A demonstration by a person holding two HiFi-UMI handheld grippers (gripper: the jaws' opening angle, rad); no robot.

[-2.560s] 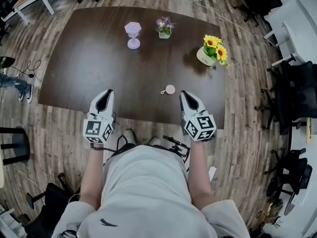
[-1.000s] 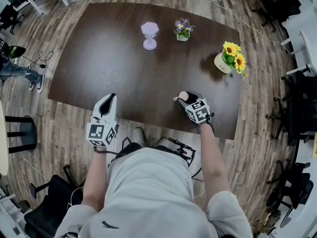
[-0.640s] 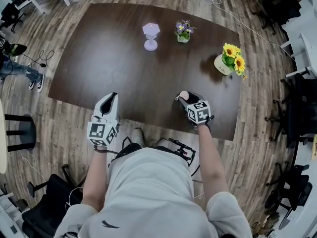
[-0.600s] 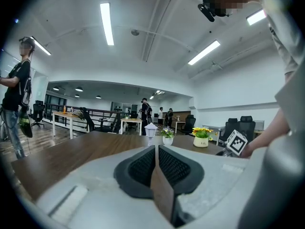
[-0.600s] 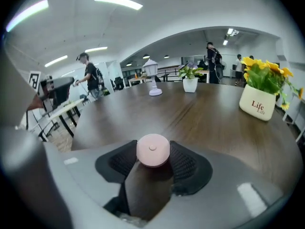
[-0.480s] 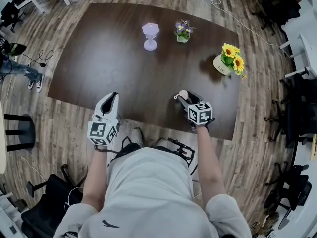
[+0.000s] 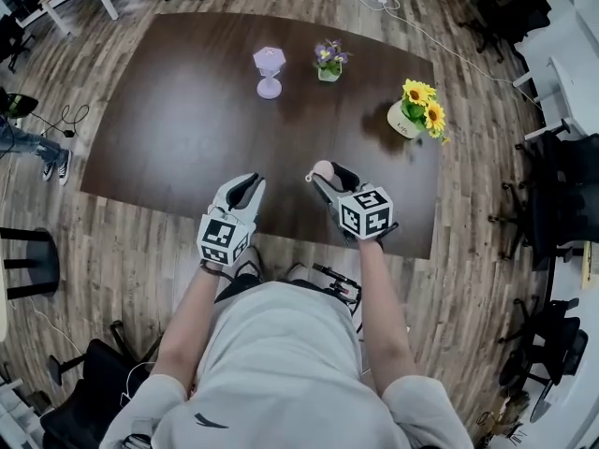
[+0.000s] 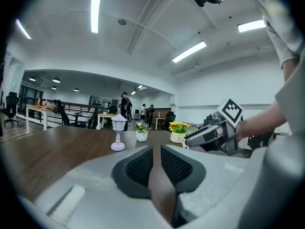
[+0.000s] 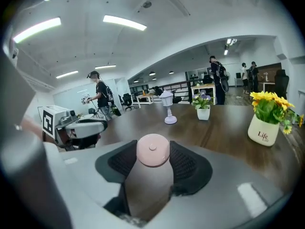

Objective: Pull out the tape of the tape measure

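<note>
Your right gripper (image 7: 329,180) clamps the pink tape measure (image 7: 322,168) over the table's (image 7: 187,110) near edge. Your left gripper (image 7: 245,188), its jaws just opening to a narrow gap, holds nothing.

A lilac lamp (image 7: 269,71) and a small pot of purple flowers (image 7: 328,61) stand near each other at the far side of the dark table (image 7: 178,129). A white pot of sunflowers (image 7: 416,110) sits well to their right. Plank floor (image 7: 122,251) all round, black chairs (image 7: 562,176) at the right.

The right tongs (image 7: 327,175) have lifted the tape measure (image 7: 321,168) off the desk (image 7: 187,110); the left tongs (image 7: 246,183) swung toward it, jaws just opening, empty.
</note>
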